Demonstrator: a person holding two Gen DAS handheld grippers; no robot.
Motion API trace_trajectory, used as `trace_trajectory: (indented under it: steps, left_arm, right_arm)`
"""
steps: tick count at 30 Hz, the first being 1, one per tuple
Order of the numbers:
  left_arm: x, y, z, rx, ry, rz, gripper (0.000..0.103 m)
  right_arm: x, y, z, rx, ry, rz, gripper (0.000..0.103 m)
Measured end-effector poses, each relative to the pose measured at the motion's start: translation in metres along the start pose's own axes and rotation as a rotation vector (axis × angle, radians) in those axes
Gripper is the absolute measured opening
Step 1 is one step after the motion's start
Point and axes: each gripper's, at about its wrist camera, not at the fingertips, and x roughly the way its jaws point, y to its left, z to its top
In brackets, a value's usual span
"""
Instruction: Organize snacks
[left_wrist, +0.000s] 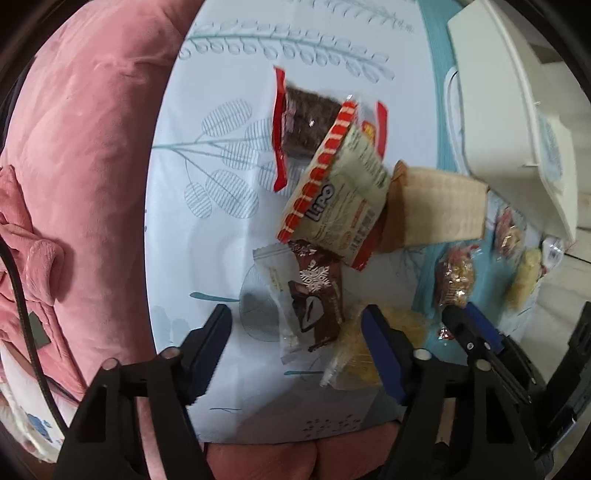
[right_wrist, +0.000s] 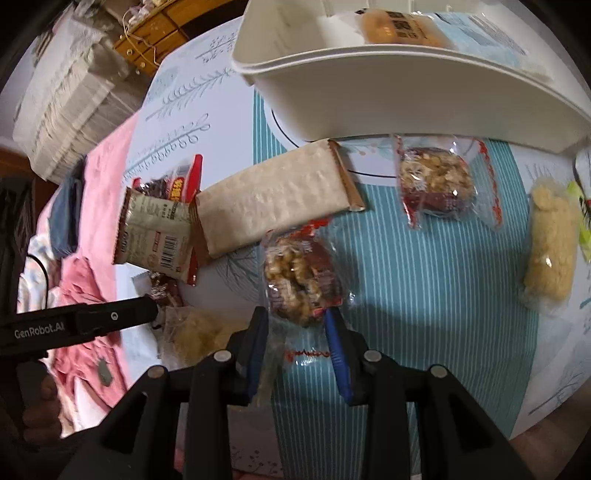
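Note:
My left gripper (left_wrist: 295, 321) points down at the tablecloth, open. A brown chocolate packet with a snowflake (left_wrist: 317, 295) lies between its fingers, and the pads do not touch it. Its right finger stands over a yellow snack packet (left_wrist: 351, 354). My right gripper (right_wrist: 295, 332) is shut on a clear packet of nut clusters (right_wrist: 299, 284) held just above the striped cloth. In the left wrist view the right gripper (left_wrist: 463, 314) shows close by, with the nut packet (left_wrist: 454, 280) at its tip. A white bin (right_wrist: 369, 92) stands behind, with an orange packet (right_wrist: 391, 26) inside.
A Lipo packet (left_wrist: 340, 199), a dark cake in a red wrapper (left_wrist: 306, 122) and a long wafer bar (right_wrist: 273, 203) lie in a heap. A second nut packet (right_wrist: 436, 181) and a yellow puffed bar (right_wrist: 550, 240) lie to the right. A pink cushion (left_wrist: 81, 166) borders the left.

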Motion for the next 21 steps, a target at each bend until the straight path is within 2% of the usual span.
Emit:
trace_trajectory:
  steps: [1,3,7,8,10,11,15,21]
  left_arm:
    - [0.002,0.0,0.001,0.0,0.009,-0.001,0.064]
    - [0.006,0.002,0.003,-0.002,0.02,-0.013,0.055]
    - [0.012,0.009,0.006,-0.02,0.041,-0.038,0.049]
    - [0.015,0.013,0.006,-0.027,0.048,-0.045,0.039]
    - [0.017,0.017,0.005,-0.043,0.052,-0.074,0.036]
    - [0.017,0.017,0.004,-0.043,0.05,-0.093,0.027]
    - [0.018,0.022,0.001,-0.042,0.049,-0.107,0.026]
    - [0.017,0.031,-0.005,-0.056,0.045,-0.125,0.022]
  right_arm:
    - [0.001,0.003,0.001,-0.013,0.0,-0.019,0.035]
    - [0.003,0.009,0.001,-0.037,-0.004,-0.04,0.035]
    - [0.005,0.02,0.002,-0.095,-0.022,-0.101,0.035]
    - [0.005,0.023,0.002,-0.114,-0.032,-0.117,0.035]
    - [0.005,0.027,0.001,-0.141,-0.046,-0.135,0.035]
    - [0.005,0.029,0.0,-0.155,-0.054,-0.146,0.035]
    - [0.004,0.034,-0.003,-0.186,-0.074,-0.172,0.035]
    - [0.004,0.032,-0.004,-0.185,-0.077,-0.159,0.033]
